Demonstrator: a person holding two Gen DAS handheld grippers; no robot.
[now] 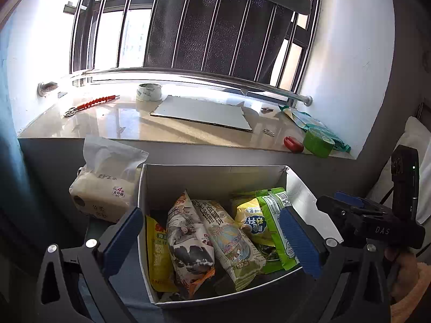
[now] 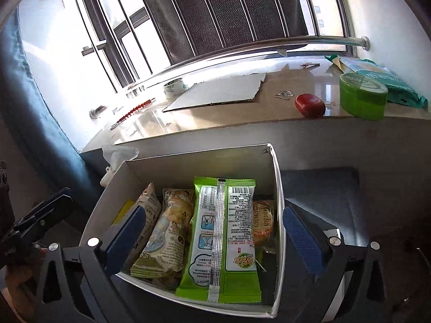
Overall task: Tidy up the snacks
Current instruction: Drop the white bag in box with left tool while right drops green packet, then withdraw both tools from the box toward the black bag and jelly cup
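The snack packets (image 1: 215, 237) were seen packed inside the white box (image 2: 188, 167), below the window ledge (image 1: 134, 126). Both the left gripper (image 1: 212, 239) and right gripper (image 2: 215, 239) were held wide open over the box, empty. Lower packets were partly hidden.

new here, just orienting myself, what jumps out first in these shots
A white cardboard box packed with snack packets sits below both open claws; the bright green packet lies on top. Behind, on the sunlit stone windowsill, stand a green tape roll and a red case.
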